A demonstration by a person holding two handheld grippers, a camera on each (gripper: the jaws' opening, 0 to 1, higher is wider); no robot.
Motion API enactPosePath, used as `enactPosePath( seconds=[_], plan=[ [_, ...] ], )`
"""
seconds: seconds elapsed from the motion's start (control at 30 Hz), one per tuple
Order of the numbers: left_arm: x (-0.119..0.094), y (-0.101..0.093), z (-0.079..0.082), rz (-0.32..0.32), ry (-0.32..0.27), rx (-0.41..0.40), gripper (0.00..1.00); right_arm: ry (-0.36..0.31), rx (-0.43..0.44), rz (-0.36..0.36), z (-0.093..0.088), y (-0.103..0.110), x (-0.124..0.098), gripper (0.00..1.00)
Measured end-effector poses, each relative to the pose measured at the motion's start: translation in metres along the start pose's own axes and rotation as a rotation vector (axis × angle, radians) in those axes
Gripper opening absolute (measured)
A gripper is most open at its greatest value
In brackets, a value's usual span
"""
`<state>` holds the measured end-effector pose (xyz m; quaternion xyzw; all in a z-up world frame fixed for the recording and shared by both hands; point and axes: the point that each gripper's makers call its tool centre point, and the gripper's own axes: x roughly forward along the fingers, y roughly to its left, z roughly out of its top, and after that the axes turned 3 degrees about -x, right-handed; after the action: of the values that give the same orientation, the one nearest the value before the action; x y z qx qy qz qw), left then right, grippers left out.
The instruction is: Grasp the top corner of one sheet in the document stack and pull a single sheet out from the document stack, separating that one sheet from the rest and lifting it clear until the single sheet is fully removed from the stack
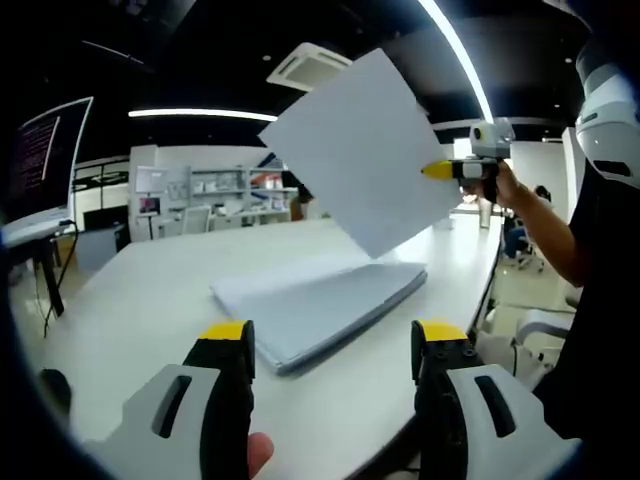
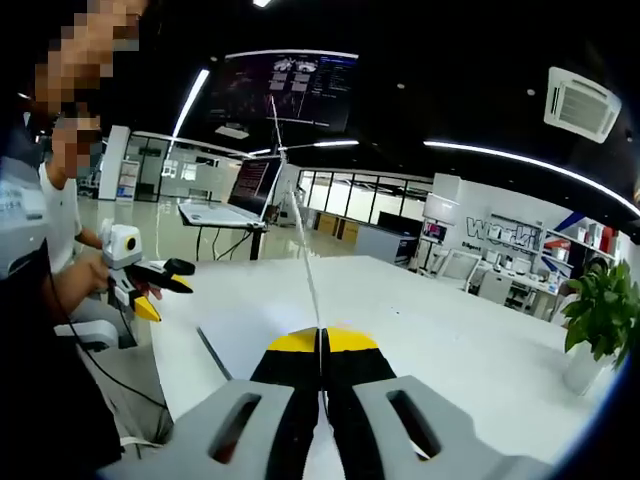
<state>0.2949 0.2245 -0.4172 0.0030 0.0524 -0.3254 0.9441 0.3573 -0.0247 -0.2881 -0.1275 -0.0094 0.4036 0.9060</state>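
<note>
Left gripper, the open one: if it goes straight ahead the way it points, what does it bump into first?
Probably the document stack on the white table: it lies just beyond the left gripper's open jaws. Depth is unclear, so it might pass just above it.

Count's pretty simple: two grippers, left gripper (image 1: 333,345) and right gripper (image 2: 322,342), one loose sheet (image 1: 360,150), one paper stack (image 1: 320,303), one white table (image 1: 140,300), one laptop (image 2: 235,200), one potted plant (image 2: 597,315).

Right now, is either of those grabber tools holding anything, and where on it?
Yes. The right gripper pinches a single sheet at its edge, lifted above the document stack. The left gripper holds nothing.
</note>
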Motion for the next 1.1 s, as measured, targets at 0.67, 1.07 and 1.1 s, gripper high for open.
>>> enactPosePath(
  seconds=[0.67, 1.07, 1.1],
  plan=[
    [-0.001, -0.003, -0.006, -0.031, -0.016, -0.038, 0.61, 0.067, 0.354, 0.011, -0.011, -0.047, -0.047, 0.02],
    [0.0, 0.002, -0.01, -0.035, 0.008, -0.016, 0.62, 0.194, 0.543, -0.028, -0.039, -0.088, -0.075, 0.02],
    [-0.002, 0.003, -0.009, -0.034, 0.011, -0.009, 0.62, 0.204, 0.554, -0.025, -0.042, -0.088, -0.075, 0.02]
  ],
)
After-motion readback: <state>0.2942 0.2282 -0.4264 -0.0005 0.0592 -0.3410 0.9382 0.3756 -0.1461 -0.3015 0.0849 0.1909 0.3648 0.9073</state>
